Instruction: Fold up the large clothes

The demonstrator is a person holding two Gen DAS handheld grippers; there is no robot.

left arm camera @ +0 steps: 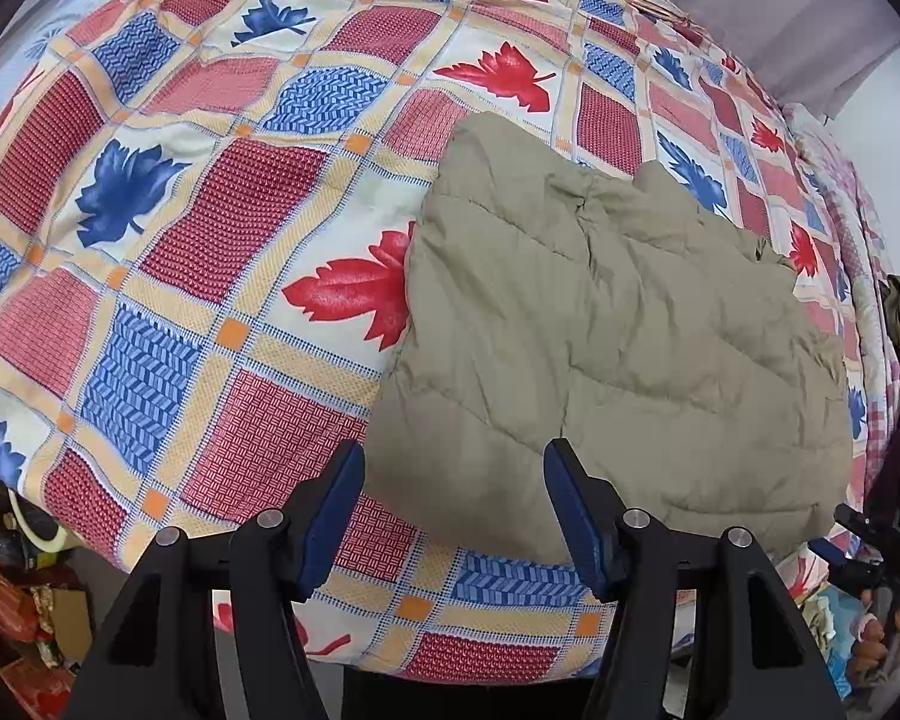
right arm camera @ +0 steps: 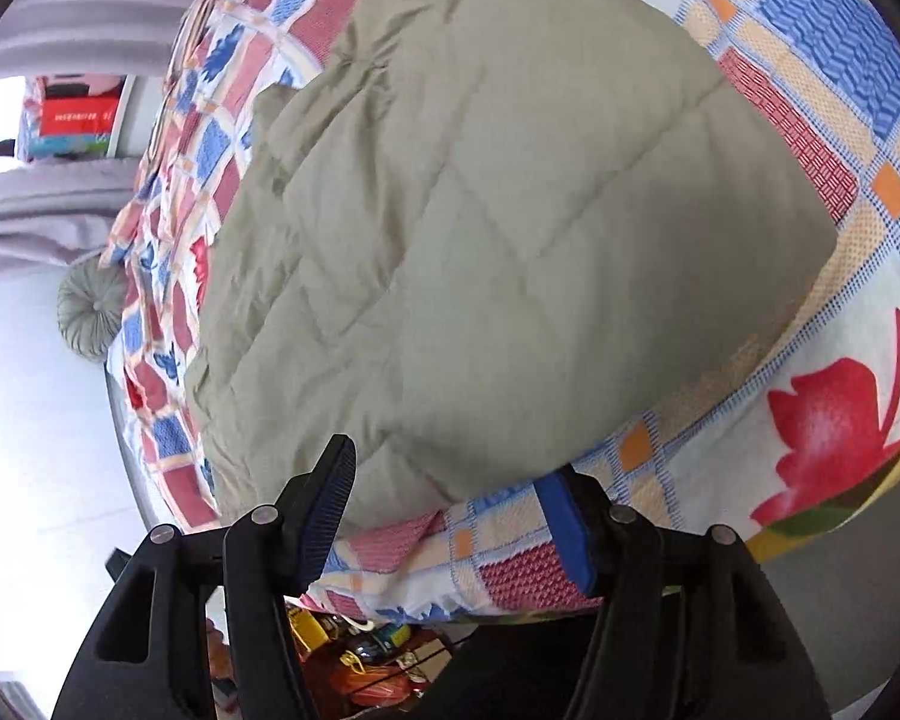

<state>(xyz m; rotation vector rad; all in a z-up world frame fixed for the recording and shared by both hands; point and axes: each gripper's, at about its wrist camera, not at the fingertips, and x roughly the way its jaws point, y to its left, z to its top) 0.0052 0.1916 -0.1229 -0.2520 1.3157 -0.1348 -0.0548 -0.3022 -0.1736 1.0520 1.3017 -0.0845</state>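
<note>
Both jaws spread and empty, left hand-held gripper (left arm camera: 453,510) and right hand-held gripper (right arm camera: 447,516) clear of the folded olive padded jacket (left arm camera: 618,324) on the bed (left arm camera: 168,276) (near its front edge): puffy fill may spring the fold open.

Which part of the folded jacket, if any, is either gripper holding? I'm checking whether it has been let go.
Nothing is held. The left gripper and right gripper are both open above the near edge of the khaki quilted jacket, which lies on the patterned bedspread.

A folded olive quilted garment (left arm camera: 618,324) lies on the leaf-patterned bed (left arm camera: 222,228).
</note>
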